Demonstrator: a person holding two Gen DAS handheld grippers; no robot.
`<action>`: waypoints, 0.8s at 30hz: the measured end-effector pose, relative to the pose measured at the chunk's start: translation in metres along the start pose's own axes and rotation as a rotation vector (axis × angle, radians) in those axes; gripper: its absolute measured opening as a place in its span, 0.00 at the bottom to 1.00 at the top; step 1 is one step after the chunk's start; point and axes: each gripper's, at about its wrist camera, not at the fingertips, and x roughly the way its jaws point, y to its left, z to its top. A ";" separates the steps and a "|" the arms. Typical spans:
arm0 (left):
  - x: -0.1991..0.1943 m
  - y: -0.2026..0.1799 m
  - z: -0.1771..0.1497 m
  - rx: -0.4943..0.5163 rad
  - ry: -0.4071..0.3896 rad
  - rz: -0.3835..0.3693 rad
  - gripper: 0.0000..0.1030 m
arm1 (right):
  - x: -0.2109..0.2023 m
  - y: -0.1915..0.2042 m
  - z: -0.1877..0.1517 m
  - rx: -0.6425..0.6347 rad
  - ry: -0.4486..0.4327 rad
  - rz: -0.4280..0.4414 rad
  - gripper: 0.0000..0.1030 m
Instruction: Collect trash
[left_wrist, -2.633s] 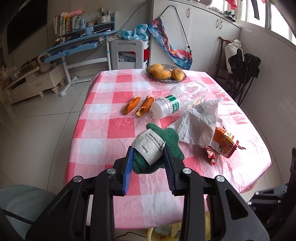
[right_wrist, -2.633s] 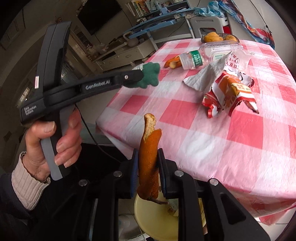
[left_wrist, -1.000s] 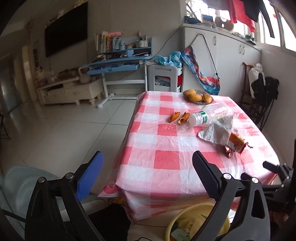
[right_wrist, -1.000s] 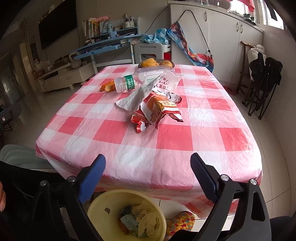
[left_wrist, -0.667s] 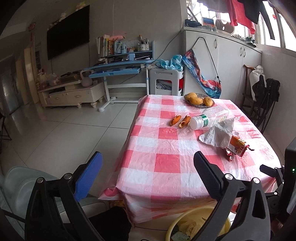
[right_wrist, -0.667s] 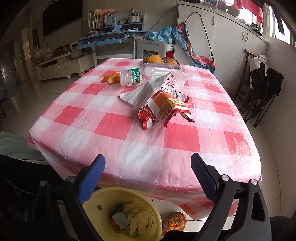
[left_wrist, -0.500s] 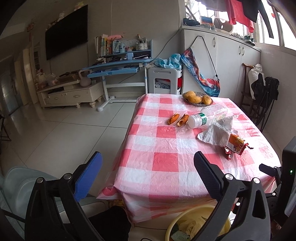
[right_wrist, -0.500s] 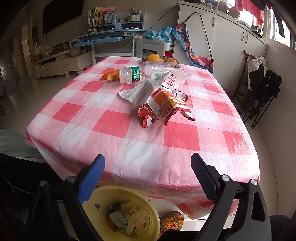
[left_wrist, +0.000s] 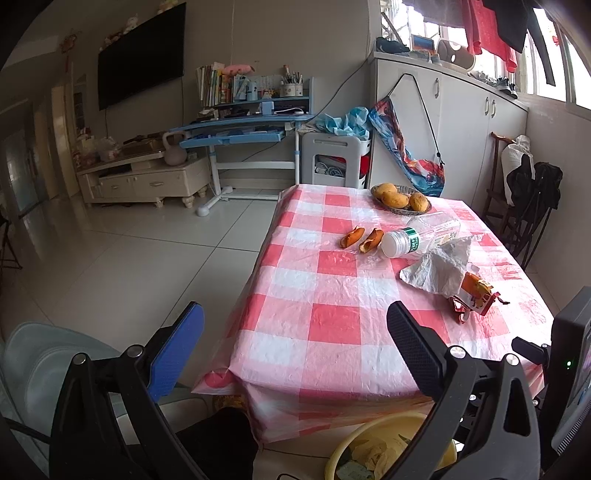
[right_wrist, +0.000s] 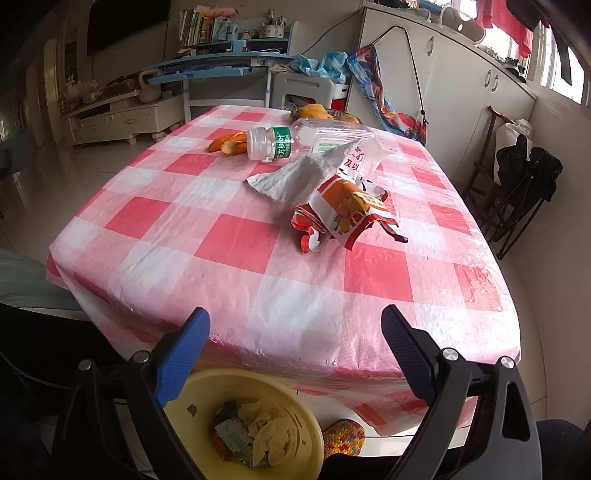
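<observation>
— Orange peel, two curled pieces (left_wrist: 360, 239), lying side by side on the checked tablecloth (left_wrist: 332, 325), right next to the capped end of a clear plastic bottle (left_wrist: 419, 236) that is on its side.

— And the rest of the rubbish?

— A crumpled white paper (right_wrist: 301, 175) sits nearer the table's front edge, partly overlapping a torn red and orange snack wrapper (right_wrist: 345, 216). Both are touching. A clear printed bag (right_wrist: 360, 158) pokes out behind the paper.

— Where does it all go?

— A yellow basin (right_wrist: 295, 402) stands on the floor under the near edge of the table. It holds scraps already: pale crumpled bits, a grey-green packet, something orange. A crocheted multicoloured piece (right_wrist: 343, 437) lies on the floor just beside it.

— What about the tools?

— The right gripper (right_wrist: 295, 334) is spread wide and empty, hanging over the basin and the table edge. The left gripper (left_wrist: 295, 328) is likewise wide apart with nothing between its pads, pointing at the table from its near left corner.

— Anything further back?

— A shallow dish of mangoes (left_wrist: 400, 199) at the far end of the table, then a blue desk (left_wrist: 236, 133) and white cabinets (left_wrist: 461, 136).
</observation>
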 end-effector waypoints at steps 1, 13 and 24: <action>0.000 0.000 0.000 -0.002 0.002 -0.003 0.93 | 0.001 0.000 0.000 0.004 0.002 0.000 0.87; 0.003 0.001 0.000 -0.003 0.014 -0.007 0.93 | 0.007 0.012 0.002 -0.001 0.024 -0.007 0.87; 0.003 -0.005 -0.001 0.029 0.015 -0.026 0.93 | 0.005 0.012 0.002 0.003 0.017 -0.006 0.88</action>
